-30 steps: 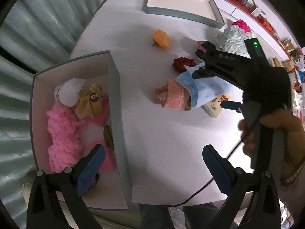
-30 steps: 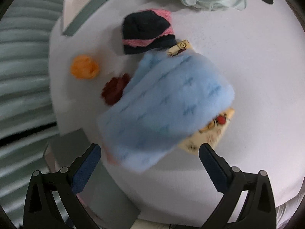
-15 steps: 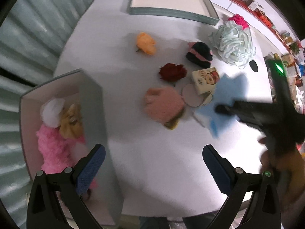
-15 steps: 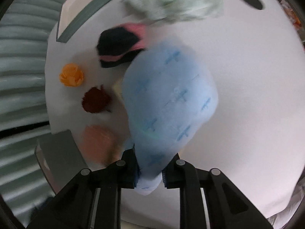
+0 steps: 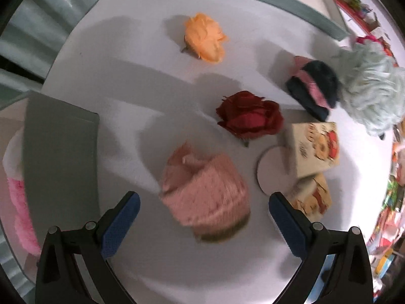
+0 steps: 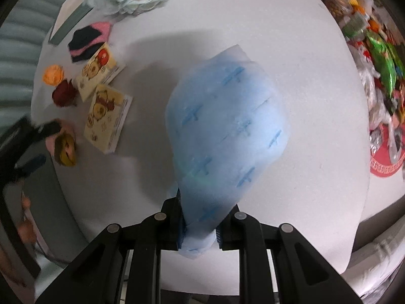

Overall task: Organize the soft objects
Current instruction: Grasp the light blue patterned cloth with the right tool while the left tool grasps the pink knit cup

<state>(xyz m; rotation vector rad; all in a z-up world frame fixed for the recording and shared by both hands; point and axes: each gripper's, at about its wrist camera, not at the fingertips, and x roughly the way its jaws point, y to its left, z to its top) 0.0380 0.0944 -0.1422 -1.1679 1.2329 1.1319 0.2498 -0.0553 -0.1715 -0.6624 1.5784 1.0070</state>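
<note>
A pale blue fleecy cloth with darker blue cross marks hangs bunched, its lower end pinched between 2 black fingers, above the white table. On the table lies a pink knitted hat, on its side, with an olive-brown edge underneath. Just beyond it sits a dark red fabric rose, and farther off an orange fabric flower, well apart from the rest. A navy knitted hat with a pink band lies beside a pale mint fluffy yarn bundle, touching it. At the left, fluffy pink plush shows inside a grey-walled box.
</note>
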